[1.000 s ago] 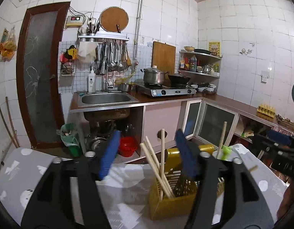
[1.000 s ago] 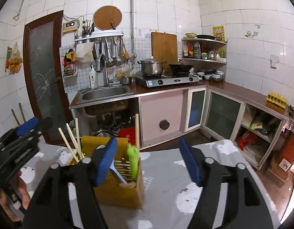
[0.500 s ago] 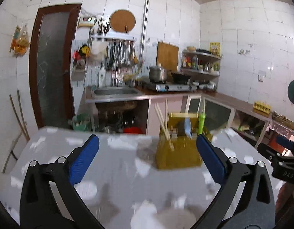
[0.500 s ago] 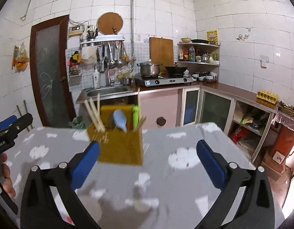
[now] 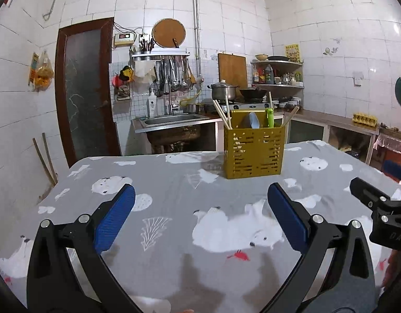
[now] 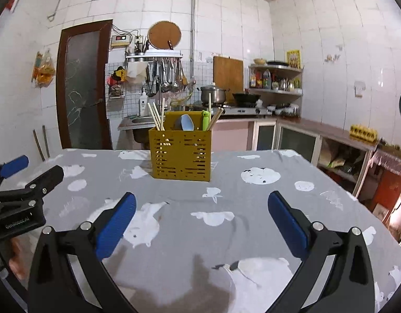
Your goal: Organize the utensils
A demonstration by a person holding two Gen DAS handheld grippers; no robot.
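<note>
A yellow slotted utensil holder (image 5: 253,151) stands upright on the table, also in the right wrist view (image 6: 181,154). It holds wooden chopsticks (image 5: 222,114), a light blue spoon (image 5: 253,122) and a green utensil (image 5: 270,116). My left gripper (image 5: 200,219) is open and empty, well short of the holder above the table. My right gripper (image 6: 201,223) is open and empty, also short of the holder. Each gripper shows at the edge of the other's view.
The table carries a grey cloth with white bear prints (image 5: 190,208). Behind it are a steel sink (image 5: 171,121), a stove with a pot (image 5: 223,91), corner shelves (image 5: 277,78) and a brown door (image 5: 83,86). Low cabinets (image 6: 338,154) run along the right.
Both grippers have pulled back from the holder toward the near side of the table and opened wider. The holder now looks smaller and farther off, and stands free.
</note>
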